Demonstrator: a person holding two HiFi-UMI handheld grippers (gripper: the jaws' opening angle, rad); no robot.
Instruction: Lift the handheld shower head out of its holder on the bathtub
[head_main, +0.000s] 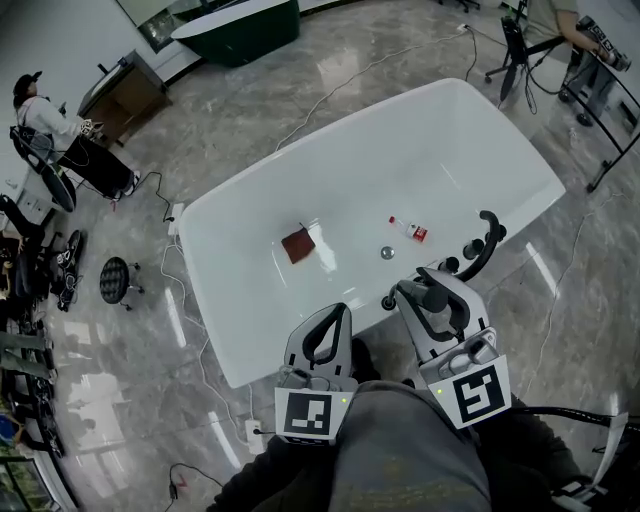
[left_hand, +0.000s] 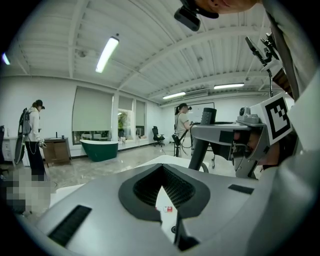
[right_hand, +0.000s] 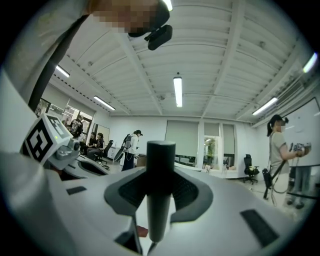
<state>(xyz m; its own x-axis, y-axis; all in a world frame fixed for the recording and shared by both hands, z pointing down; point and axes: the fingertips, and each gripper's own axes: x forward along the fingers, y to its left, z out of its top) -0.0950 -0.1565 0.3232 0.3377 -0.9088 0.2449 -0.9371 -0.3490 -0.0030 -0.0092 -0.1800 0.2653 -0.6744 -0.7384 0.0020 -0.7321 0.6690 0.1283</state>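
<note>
The shower head (right_hand: 160, 165) is gripped by the right claw (head_main: 428, 296) at lower right. The left claw (head_main: 330, 328) is closed and empty. If it is held too loosely, the shower head could be dropped into the bathtub (head_main: 350, 180).

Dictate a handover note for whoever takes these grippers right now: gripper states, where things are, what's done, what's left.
Left gripper: shut, empty, beside the right one at the tub's near rim.
Right gripper: shut on the shower head's dark handle, which stands upright between the jaws.
Done: handle gripped; it looks lifted near the faucet, but the holder itself isn't clearly visible.
Left: make sure it is fully out of the holder.
</note>
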